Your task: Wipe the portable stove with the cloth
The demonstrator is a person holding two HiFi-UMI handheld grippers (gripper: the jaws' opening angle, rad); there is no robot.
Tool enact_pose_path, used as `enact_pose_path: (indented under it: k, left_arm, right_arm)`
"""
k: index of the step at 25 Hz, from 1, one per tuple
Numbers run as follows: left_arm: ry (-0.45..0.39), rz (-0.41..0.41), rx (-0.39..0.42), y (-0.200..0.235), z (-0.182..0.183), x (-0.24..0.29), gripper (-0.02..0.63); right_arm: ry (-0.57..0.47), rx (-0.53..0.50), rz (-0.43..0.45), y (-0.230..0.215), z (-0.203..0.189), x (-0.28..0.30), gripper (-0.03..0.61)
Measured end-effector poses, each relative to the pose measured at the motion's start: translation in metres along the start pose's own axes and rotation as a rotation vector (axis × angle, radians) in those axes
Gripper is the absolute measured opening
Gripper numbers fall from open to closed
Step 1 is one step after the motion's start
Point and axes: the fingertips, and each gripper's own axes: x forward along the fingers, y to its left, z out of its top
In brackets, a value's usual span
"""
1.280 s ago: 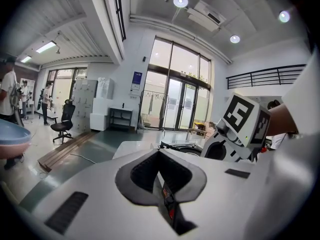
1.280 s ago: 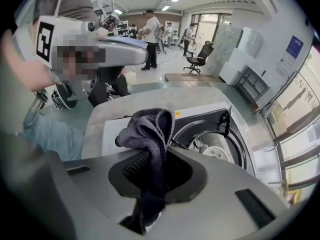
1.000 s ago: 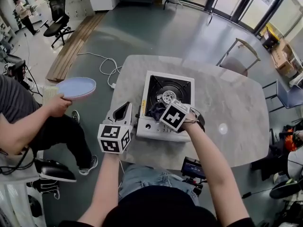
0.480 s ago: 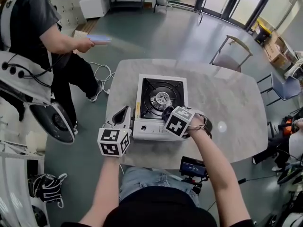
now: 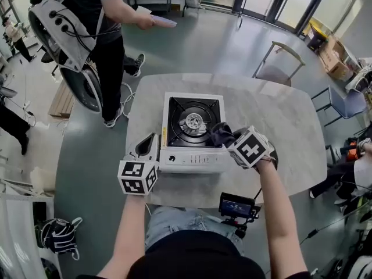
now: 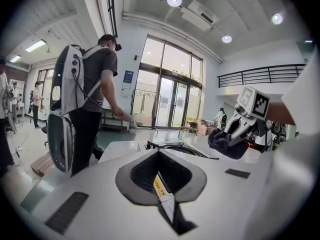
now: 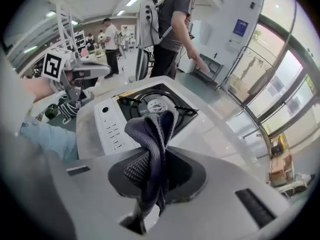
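The portable stove (image 5: 192,133), white with a black burner top, sits mid-table. My right gripper (image 5: 225,136) is shut on a dark grey cloth (image 5: 220,133), held at the stove's front right corner. In the right gripper view the cloth (image 7: 152,139) hangs bunched between the jaws, above the stove (image 7: 135,111). My left gripper (image 5: 150,145) rests by the stove's left front side, jaws together with nothing in them. In the left gripper view the stove (image 6: 172,146) lies just ahead, and the right gripper (image 6: 239,130) with the cloth (image 6: 225,141) shows at the right.
The stove stands on a marble table (image 5: 285,132). A person with a backpack (image 5: 87,16) stands beyond the far left corner holding a plate (image 5: 164,21). A chair (image 5: 285,63) is behind the table. A small screen device (image 5: 235,205) sits at the near edge.
My right gripper has carried the cloth from the stove's front middle to its front right corner. The left gripper has stayed put. The person with the plate has walked round to the back.
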Motion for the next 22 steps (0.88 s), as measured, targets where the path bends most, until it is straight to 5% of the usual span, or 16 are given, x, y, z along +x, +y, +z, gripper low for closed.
enact_pose_path:
  k: [7,22]
  left_arm:
    - [0.009,0.004,0.013,-0.001,0.004,0.003,0.006]
    - [0.084,0.08,-0.025,0.026,-0.014,-0.004,0.006]
  right_arm:
    - [-0.153,0.255,0.054,-0.029,-0.001,0.001,0.067]
    - [0.1,-0.054,0.101,-0.01,-0.003,0.062,0.069]
